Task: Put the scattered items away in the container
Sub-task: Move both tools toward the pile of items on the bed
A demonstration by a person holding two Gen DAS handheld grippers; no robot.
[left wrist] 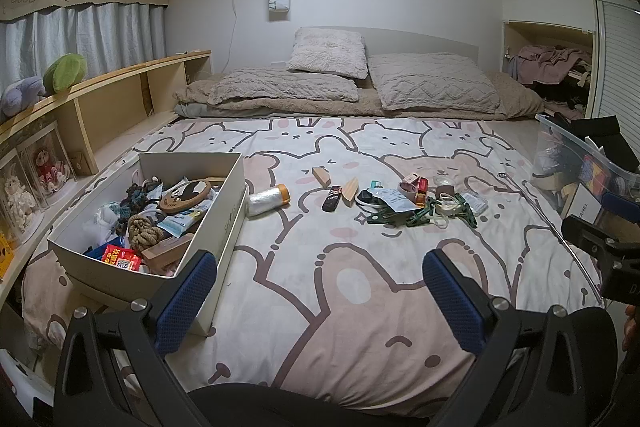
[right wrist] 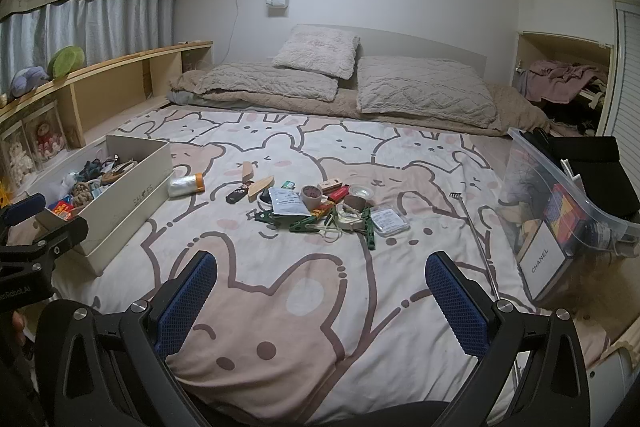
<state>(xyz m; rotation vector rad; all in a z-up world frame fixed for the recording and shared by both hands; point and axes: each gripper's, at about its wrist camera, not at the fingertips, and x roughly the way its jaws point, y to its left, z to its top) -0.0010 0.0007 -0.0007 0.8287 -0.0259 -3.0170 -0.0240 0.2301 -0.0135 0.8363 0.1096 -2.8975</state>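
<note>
A white shoebox (left wrist: 224, 223) sits on the bed at the left, partly filled with small items; it also shows in the right wrist view (right wrist: 132, 195). Scattered items lie mid-bed: a plastic-wrap roll (left wrist: 267, 201) (right wrist: 186, 185), wooden wedges (left wrist: 322, 175) (right wrist: 261, 187), a black case (left wrist: 332, 200), green clothes pegs (left wrist: 416, 217) (right wrist: 304, 223), a tape roll (right wrist: 312, 193), and a clear flat case (right wrist: 390, 221). My left gripper (left wrist: 318, 291) is open and empty, hovering beside the shoebox's near corner. My right gripper (right wrist: 320, 291) is open and empty over the near bedspread.
A clear plastic bin (right wrist: 560, 195) with a Chanel box stands at the bed's right edge, also in the left wrist view (left wrist: 580, 163). A thin metal rod (right wrist: 476, 239) lies beside it. Pillows (right wrist: 420, 91) lie at the far end. Wooden shelves (left wrist: 100, 107) run along the left.
</note>
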